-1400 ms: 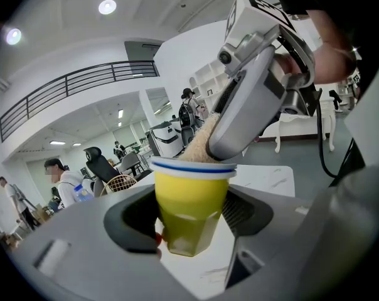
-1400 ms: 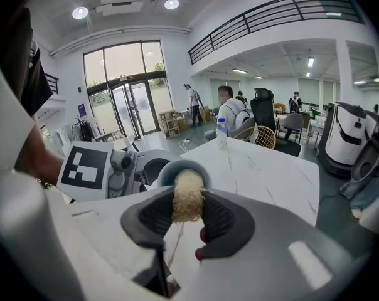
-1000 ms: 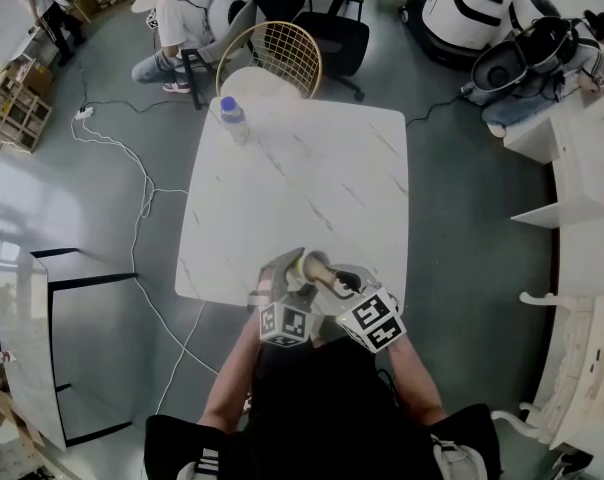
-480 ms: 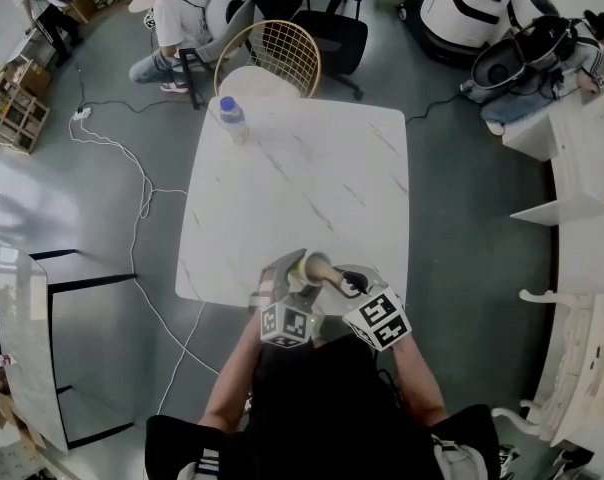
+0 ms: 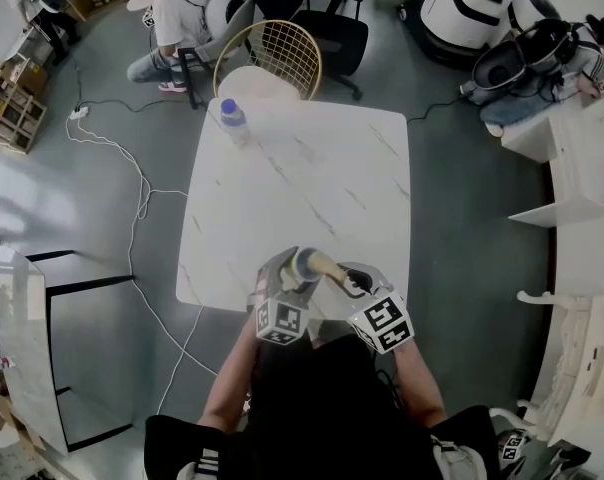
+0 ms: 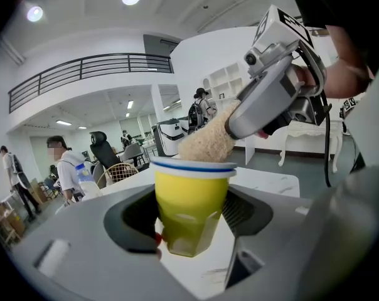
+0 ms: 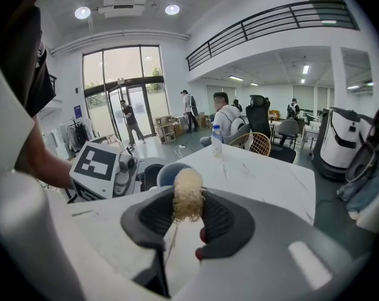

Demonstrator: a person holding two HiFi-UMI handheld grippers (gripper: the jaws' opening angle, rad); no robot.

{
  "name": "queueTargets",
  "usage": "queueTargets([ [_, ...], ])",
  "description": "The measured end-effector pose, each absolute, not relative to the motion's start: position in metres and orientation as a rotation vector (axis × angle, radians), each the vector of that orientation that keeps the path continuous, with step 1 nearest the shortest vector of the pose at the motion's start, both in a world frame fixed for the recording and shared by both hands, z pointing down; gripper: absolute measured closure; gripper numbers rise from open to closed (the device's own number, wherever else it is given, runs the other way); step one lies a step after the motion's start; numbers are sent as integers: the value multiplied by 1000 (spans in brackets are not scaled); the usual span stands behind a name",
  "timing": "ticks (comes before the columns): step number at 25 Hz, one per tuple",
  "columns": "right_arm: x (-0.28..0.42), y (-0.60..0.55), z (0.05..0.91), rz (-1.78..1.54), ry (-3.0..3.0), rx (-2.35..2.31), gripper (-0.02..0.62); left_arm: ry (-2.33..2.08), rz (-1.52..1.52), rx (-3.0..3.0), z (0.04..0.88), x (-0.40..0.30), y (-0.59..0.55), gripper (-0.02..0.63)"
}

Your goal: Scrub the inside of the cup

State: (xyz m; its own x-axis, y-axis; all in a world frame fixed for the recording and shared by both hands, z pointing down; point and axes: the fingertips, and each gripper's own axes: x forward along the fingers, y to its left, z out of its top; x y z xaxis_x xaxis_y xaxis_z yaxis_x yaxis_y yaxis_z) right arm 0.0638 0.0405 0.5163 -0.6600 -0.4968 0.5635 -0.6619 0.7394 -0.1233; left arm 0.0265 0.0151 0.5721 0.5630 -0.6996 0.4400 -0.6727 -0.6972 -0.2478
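At lower centre of the head view, the left gripper point(image 5: 294, 273) pinches the yellow cup point(image 6: 192, 199) by its walls, jaws spread wide around it, above the near edge of the marble surface point(image 5: 302, 168). We judge this grip the weak point. The pads press on smooth, tapered sides, so a hard push from above could slide the cup down through them or tip it, and a tighter squeeze could buckle the wall.

To the right, the tan scrubber point(image 6: 208, 144) dips into the cup's mouth, clamped between the jaws of the right gripper point(image 7: 186, 221). If it snags on the white rim, it could twist out of that pinch or lever the cup loose.

We can read no writing. The cup shows only a blue stripe and the gripper cubes only square markers. The label on the water bottle point(image 5: 232, 118), at the surface's upper left, is too small.
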Motion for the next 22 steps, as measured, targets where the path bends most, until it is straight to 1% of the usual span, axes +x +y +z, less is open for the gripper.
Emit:
queueTargets([
  [11, 86, -9, 517, 455, -2405, 1115, 488, 1428, -666, -2764, 579, -8, -30, 299],
  [18, 75, -41, 534, 500, -2361, 1147, 488, 1543, -605, -2770, 602, -38, -74, 299],
  [22, 72, -57, 544, 533, -2333, 1178, 488, 1560, -581, -2788, 611, -42, -96, 298],
])
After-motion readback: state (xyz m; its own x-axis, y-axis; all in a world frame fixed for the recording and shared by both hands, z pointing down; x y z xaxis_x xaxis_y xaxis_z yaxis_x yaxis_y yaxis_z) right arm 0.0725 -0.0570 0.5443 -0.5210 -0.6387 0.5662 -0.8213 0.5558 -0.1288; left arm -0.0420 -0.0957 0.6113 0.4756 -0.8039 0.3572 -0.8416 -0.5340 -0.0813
